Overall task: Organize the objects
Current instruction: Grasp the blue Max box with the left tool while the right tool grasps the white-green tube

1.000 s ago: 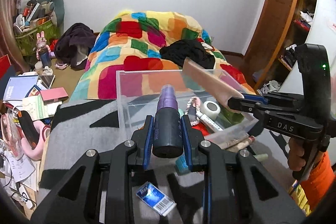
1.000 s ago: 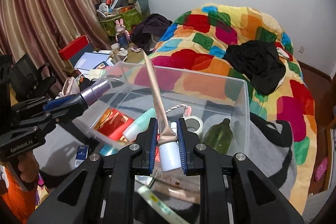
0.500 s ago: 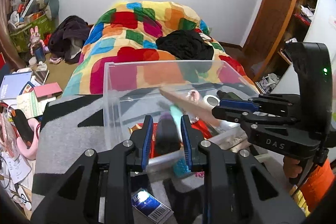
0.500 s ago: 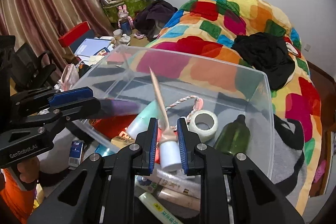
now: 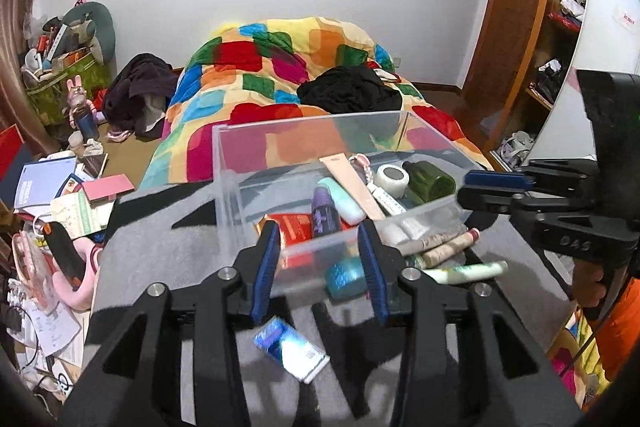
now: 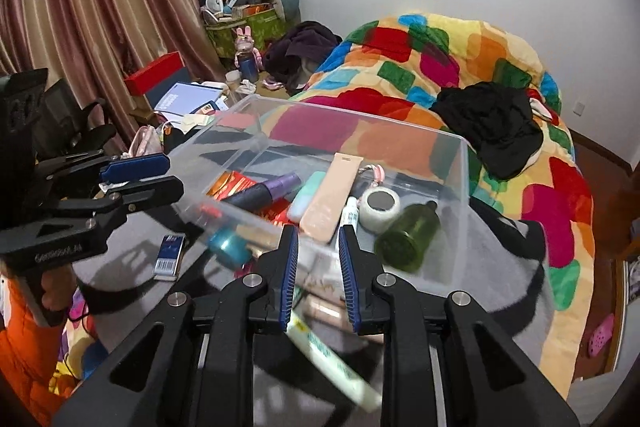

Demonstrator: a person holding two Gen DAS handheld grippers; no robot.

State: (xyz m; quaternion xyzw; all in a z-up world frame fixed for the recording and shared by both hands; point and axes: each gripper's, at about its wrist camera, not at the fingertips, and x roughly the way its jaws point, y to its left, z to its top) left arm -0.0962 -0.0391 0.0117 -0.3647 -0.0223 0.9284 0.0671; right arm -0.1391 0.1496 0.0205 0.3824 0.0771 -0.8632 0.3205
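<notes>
Left wrist view: left gripper (image 5: 322, 263) open and empty at the bin's (image 5: 224, 187) near wall; right gripper (image 6: 318, 267) likewise open, empty. The teal cap (image 5: 344, 277) lies outside the bin, just ahead between the left fingers, nearer the left hand; loose tubes (image 5: 444, 245) lie crosswise rightward.

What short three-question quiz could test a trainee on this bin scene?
1. True or false: the left tool holds the purple bottle.
2. Which lies in the clear bin? A) blue packet B) tape roll C) teal jar
3. Fill in: the beige tube lies between the mint tube and the ____ tube.

Key: 1 false, both tools are open, right tool too. 2 B, the tape roll. 3 white tube.
</notes>
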